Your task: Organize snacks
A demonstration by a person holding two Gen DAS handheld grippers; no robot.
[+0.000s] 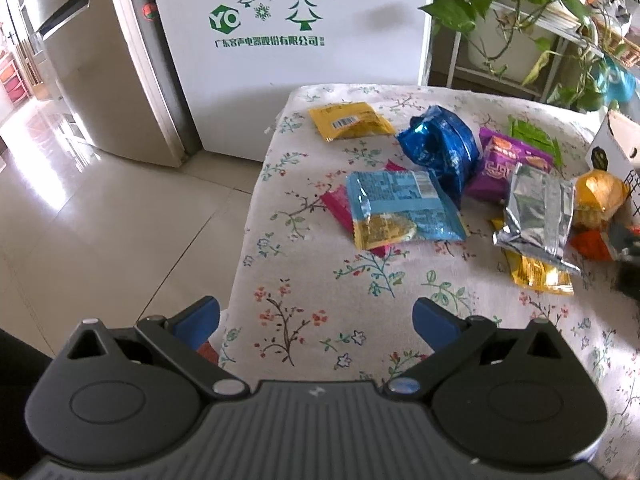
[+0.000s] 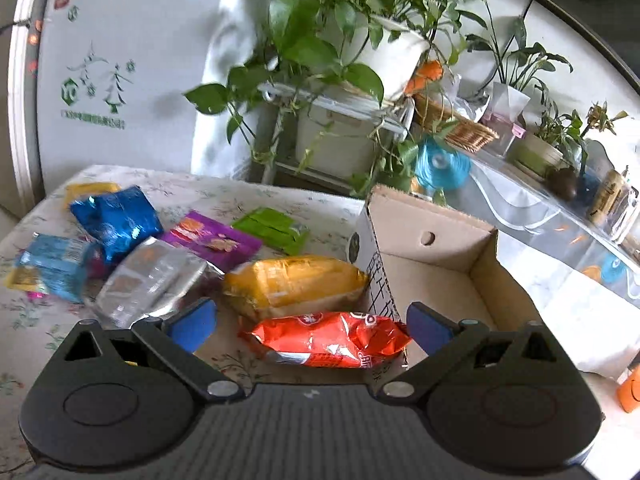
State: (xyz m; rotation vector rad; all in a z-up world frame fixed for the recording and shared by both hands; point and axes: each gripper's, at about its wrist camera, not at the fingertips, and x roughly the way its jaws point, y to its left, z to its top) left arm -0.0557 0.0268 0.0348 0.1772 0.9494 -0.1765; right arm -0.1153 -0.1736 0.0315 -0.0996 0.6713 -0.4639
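Several snack packets lie on a floral tablecloth [image 1: 320, 292]. In the left wrist view: a yellow packet [image 1: 350, 121], a dark blue foil bag [image 1: 440, 146], a light blue packet [image 1: 400, 208], a purple packet [image 1: 504, 168], a silver bag [image 1: 538, 216]. My left gripper [image 1: 316, 322] is open and empty above bare cloth, short of the packets. In the right wrist view my right gripper [image 2: 310, 326] is open, its jaws on either side of a red packet [image 2: 328, 338] lying by an open cardboard box [image 2: 432, 264]. An orange-yellow packet [image 2: 296, 284] lies just beyond it.
A white fridge [image 1: 288, 20] stands behind the table, tiled floor [image 1: 100, 220] to the left. Potted plants [image 2: 340, 40] on a rack stand behind the box. A green packet [image 2: 272, 228] lies at the back. A glass-topped side table [image 2: 560, 216] with jars is at the right.
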